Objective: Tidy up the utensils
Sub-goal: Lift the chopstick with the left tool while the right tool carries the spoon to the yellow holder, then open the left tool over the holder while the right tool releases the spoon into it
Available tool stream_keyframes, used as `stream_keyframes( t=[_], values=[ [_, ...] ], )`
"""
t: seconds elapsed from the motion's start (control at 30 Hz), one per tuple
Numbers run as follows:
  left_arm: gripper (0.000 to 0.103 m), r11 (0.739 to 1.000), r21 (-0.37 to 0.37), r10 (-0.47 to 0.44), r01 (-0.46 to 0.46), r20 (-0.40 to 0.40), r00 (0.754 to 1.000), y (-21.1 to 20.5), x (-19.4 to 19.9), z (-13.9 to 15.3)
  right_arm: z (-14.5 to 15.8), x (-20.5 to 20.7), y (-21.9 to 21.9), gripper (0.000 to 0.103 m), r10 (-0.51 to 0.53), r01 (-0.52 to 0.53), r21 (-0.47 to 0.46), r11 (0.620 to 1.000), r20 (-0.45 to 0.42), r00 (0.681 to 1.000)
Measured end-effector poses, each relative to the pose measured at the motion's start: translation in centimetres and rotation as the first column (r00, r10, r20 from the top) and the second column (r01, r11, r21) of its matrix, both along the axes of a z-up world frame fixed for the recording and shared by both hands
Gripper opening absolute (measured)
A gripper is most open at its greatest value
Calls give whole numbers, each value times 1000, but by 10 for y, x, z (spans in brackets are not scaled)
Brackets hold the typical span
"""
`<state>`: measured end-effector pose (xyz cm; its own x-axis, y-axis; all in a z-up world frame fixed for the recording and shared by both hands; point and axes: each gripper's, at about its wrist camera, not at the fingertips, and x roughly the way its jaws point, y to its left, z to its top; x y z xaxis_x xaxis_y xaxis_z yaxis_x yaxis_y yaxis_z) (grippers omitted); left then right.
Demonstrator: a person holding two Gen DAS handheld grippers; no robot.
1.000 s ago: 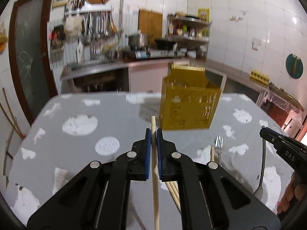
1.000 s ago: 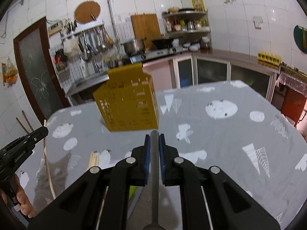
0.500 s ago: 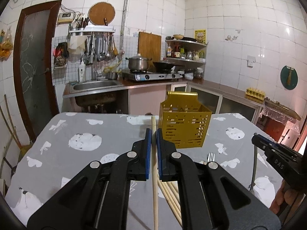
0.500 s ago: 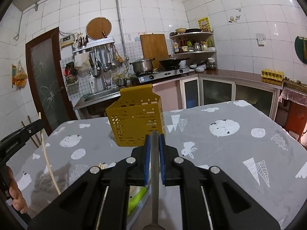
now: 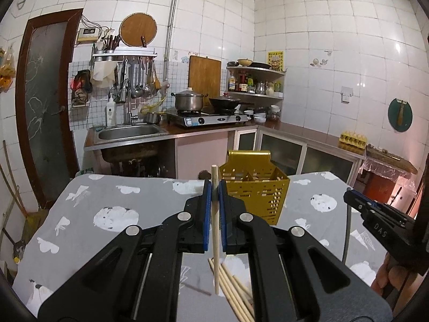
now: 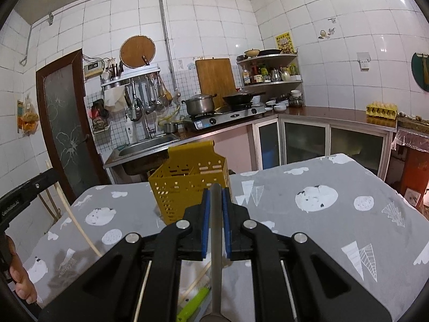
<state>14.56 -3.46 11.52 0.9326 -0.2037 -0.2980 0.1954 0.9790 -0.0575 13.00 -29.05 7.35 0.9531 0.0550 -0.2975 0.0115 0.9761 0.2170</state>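
Left wrist view puts the left gripper at centre frame, its blue-padded fingers pinching one wooden chopstick that stands nearly upright, its top end poking above the pads and its lower end hanging free over the table. Just beyond the fingertips, slightly right of centre, sits the yellow perforated utensil holder on the grey patterned tablecloth. At the lower centre a loose bundle of chopsticks lies on the cloth; I count roughly four or five, though the gripper body hides part of them.

In the right wrist view the right gripper is likewise clamped, on one grey metal utensil handle running straight down the middle of the frame; its working end sits at the bottom edge and is too cut off to name. The holder appears just above the fingertips here, left of centre. Below, at lower centre, a green-handled item and one pale stick lie on the table.

Judging by this, the step in hand is carrying: each gripper has picked one piece and holds it aloft, short of the holder. The next move calls for bringing each piece over the open top, lining it up with one of the holder's compartments, and lowering it end-first before letting go. One at a time seems wise, as the holder is narrow.

Count: one holder, two held pieces, several chopsticks remaining.
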Motion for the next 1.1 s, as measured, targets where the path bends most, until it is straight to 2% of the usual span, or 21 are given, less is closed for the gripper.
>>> stream_keyframes(
  t=[0.33, 0.57, 0.67, 0.77, 0.9, 1.1],
  values=[
    [5, 1000, -22, -17, 18, 38, 999, -19, 33, 45, 45, 32, 0, 9, -6, 7, -3, 1000, 98, 995],
    [5, 998, -57, -22, 26, 77, 997, -36, 82, 75, 79, 63, 0, 9, 1, 1, -12, 1000, 182, 983],
    [5, 997, -80, -12, 18, 80, 997, -39, 108, 86, 90, 86, -2, 9, 2, -4, 11, 1000, 204, 979],
    [4, 997, -74, 8, 1, 117, 993, -45, 129, 96, 100, 111, -3, 9, 0, -5, 22, 1000, 228, 974],
    [4, 998, -66, 13, -4, 135, 991, -54, 155, 99, 102, 141, -3, 9, 7, -12, 17, 1000, 258, 966],
    [4, 999, -38, 13, -8, 145, 989, -64, 185, 80, 86, 179, -4, 9, 14, -22, 30, 999, 255, 967]
  ],
)
